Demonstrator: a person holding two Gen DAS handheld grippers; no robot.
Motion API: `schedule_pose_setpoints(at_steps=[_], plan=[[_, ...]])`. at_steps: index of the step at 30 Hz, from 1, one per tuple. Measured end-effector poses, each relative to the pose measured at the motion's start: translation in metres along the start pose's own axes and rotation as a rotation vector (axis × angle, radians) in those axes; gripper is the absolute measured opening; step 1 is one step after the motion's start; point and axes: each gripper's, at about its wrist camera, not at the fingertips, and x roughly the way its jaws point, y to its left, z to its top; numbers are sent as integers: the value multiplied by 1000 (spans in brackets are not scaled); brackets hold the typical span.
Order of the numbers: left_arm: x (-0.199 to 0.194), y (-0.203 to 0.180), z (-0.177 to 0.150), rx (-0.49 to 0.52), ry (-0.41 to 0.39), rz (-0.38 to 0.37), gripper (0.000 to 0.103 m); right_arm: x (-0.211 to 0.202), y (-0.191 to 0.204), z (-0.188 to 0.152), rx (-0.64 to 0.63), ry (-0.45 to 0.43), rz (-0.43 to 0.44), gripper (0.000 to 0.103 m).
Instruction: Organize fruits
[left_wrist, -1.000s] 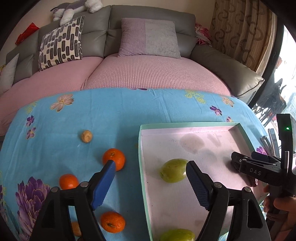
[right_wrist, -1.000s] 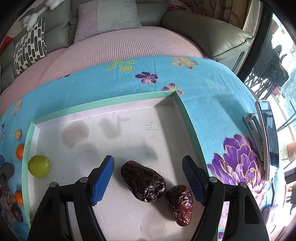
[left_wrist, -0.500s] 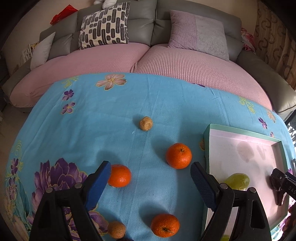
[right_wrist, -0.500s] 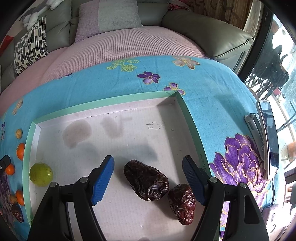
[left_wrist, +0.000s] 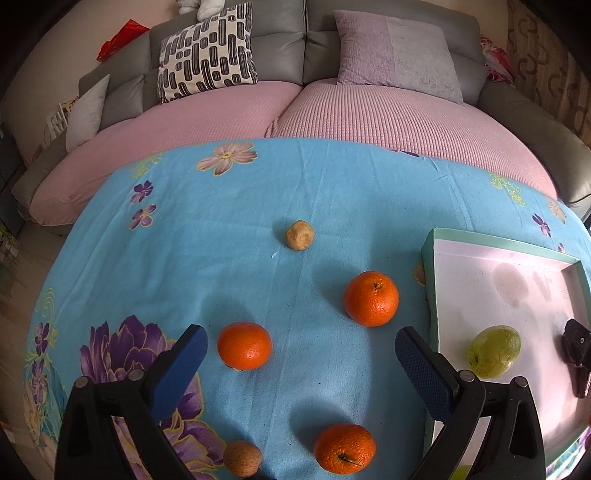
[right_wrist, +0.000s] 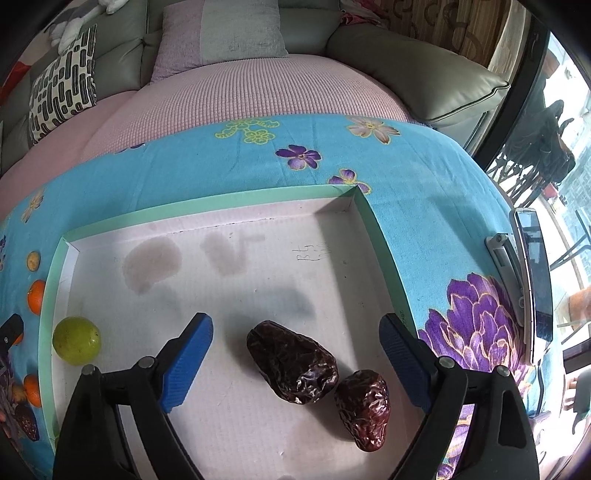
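Showing oranges (left_wrist: 371, 298) left view, dates (right_wrist: 291, 362) right

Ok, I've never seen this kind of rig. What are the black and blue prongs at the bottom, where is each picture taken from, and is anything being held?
There is no robot arm here. A person carries a hand-held clamp in each hand, and a wide-angle camera on each clamp looks forward along its two blue-tipped fingers.

The left view shows the left gripper open above a blue flowered cloth. Three oranges lie there, one between the fingers but not gripped, plus two small tan fruits, one of them farther back.

The right view shows the right gripper open above a shallow green-rimmed tray. Inside lie two dark wrinkled dates side by side and a green fruit by the left wall.

Neither gripper holds anything. A sofa stands behind.
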Motion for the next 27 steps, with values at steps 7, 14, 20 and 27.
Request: schedule_pose_setpoints(at_steps=[7,14,20,27], plan=[[-5,-2,1,14,-14,-11,103,-2,0,1,-5,-23,-37,93],[-13,-3,1,20,-27,-33,103,-11,2,4,19,-52,13,93],[-27,4,-1,23,-46,-55,103,-24,15,3,14,-70,119,93],[-42,29,-3,-4,-71,-72,103,-30,34,1,15,-66,178,93]])
